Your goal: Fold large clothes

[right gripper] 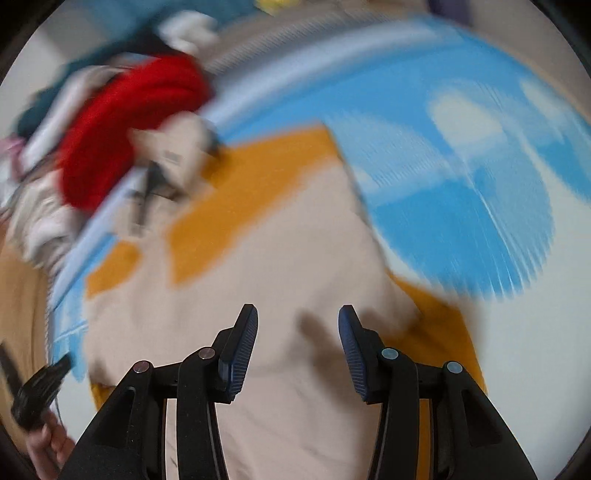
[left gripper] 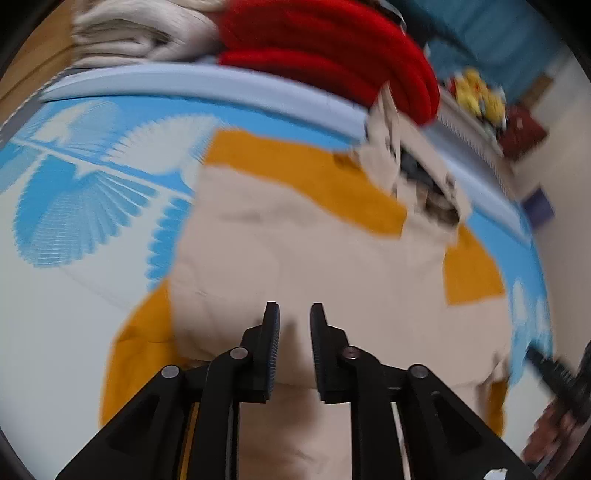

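Beige garment (left gripper: 295, 258) with mustard panels lies flat on blue-white patterned bed (left gripper: 74, 206), beneath both tongs. Left tongs (left gripper: 294, 314) narrowly parted, empty; right tongs (right gripper: 297, 317) spread, empty. Beyond: red folded pile (left gripper: 332, 48), cream folded stack (left gripper: 140, 33).

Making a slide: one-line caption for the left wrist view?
Open left hand-held gripper above beige garment on orange cloth.

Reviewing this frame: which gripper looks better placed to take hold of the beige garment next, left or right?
Probably right. The right gripper hangs with jaws wide apart over the beige garment; the left gripper shows only a narrow gap. Both views are blurred, so it is a close call.
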{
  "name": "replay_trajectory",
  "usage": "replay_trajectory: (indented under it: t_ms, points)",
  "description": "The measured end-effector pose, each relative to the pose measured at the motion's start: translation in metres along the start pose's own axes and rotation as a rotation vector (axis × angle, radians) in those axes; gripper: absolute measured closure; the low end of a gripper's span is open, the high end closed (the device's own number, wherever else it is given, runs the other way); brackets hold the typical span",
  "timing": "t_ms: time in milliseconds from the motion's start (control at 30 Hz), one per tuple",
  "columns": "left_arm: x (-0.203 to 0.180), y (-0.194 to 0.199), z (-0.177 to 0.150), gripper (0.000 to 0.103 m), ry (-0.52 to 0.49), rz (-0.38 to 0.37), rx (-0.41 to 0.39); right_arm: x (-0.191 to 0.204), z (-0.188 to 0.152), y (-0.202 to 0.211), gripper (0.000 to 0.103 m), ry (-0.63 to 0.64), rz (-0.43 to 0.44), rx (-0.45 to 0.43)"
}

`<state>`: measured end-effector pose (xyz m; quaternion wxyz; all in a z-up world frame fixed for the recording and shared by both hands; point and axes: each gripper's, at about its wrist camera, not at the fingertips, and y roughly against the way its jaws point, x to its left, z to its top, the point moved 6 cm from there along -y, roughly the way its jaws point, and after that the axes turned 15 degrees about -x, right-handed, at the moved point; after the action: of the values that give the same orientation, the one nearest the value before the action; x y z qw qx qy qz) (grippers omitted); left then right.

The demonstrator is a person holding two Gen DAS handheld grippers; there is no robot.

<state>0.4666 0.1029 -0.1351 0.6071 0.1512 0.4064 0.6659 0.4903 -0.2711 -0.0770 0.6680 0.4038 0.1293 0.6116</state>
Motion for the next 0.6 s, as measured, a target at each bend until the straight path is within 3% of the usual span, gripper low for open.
replay_trajectory:
  t_ms: [33, 67, 100, 167, 200, 267, 367, 433, 533, 600]
  points:
    - [0.003, -0.016, -0.012, 0.082, -0.028, 0.033, 0.055, 0.006, 0.003, -0.003, 0.056, 0.043, 0.031, -0.024]
    - [0.013, -0.034, -0.031, 0.085, -0.043, 0.083, 0.147, 0.004, 0.0, -0.012, 0.056, 0.066, 0.026, -0.014]
    - [0.016, -0.04, -0.038, 0.086, -0.036, 0.096, 0.182, -0.005, -0.006, -0.021, 0.056, 0.079, -0.011, 0.013]
    - [0.017, -0.032, -0.033, 0.087, -0.013, 0.107, 0.166, -0.034, -0.025, -0.045, 0.056, 0.057, -0.112, 0.127]
    - [0.01, -0.021, -0.024, 0.087, -0.022, 0.096, 0.134, -0.05, -0.036, -0.054, 0.064, -0.003, -0.14, 0.2]
    - [-0.011, 0.008, 0.003, 0.087, -0.082, 0.056, 0.024, -0.058, -0.03, -0.045, 0.069, -0.057, -0.173, 0.212]
    - [-0.046, 0.032, 0.04, 0.087, -0.157, 0.007, -0.079, -0.033, 0.02, 0.0, 0.069, -0.025, -0.133, 0.043]
    - [-0.064, 0.027, 0.062, 0.087, -0.172, -0.016, -0.081, -0.014, 0.048, 0.032, 0.068, 0.002, -0.09, -0.068]
    - [-0.094, -0.004, 0.1, 0.087, -0.179, -0.063, -0.054, 0.011, 0.076, 0.067, 0.067, 0.081, -0.029, -0.187]
    - [-0.112, -0.031, 0.131, 0.087, -0.215, -0.034, -0.079, 0.02, 0.09, 0.081, 0.067, 0.191, -0.057, -0.263]
